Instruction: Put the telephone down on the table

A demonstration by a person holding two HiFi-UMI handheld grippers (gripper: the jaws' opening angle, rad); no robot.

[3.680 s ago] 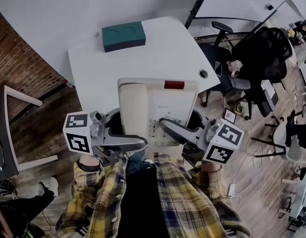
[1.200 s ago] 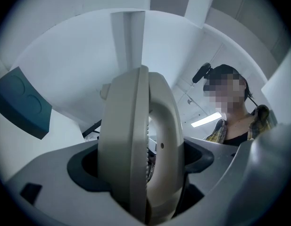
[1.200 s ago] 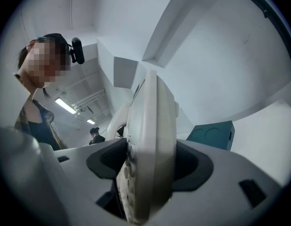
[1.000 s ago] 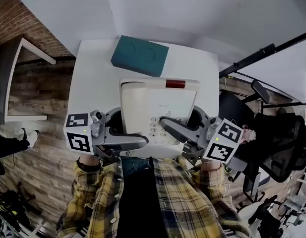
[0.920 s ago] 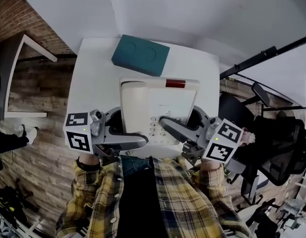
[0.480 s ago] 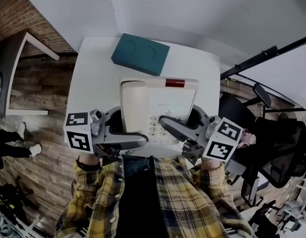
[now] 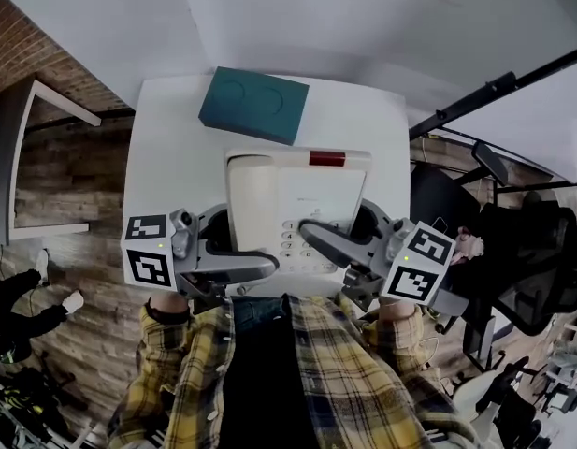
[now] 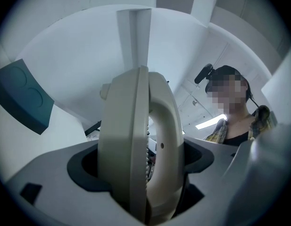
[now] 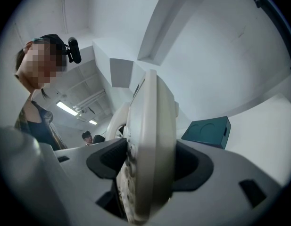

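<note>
A beige desk telephone (image 7: pixel 297 204) with its handset on the left and a red strip at its top is held in the air over the white table (image 7: pixel 171 157). My left gripper (image 7: pixel 255 267) is shut on the phone's left side, handset (image 8: pixel 159 140) and body between its jaws. My right gripper (image 7: pixel 316 237) is shut on the phone's right edge (image 9: pixel 150 159), by the keypad. Both grippers sit at the phone's near end, close to my body.
A dark teal box (image 7: pixel 253 105) lies at the table's far end, also seen in the left gripper view (image 8: pixel 22 98) and the right gripper view (image 9: pixel 207 131). A black office chair (image 7: pixel 540 260) stands right of the table. Wooden floor lies to the left.
The phone and both grippers hold the same pose. The view has turned and shifted, so the table and the teal box have moved slightly left under the phone.
</note>
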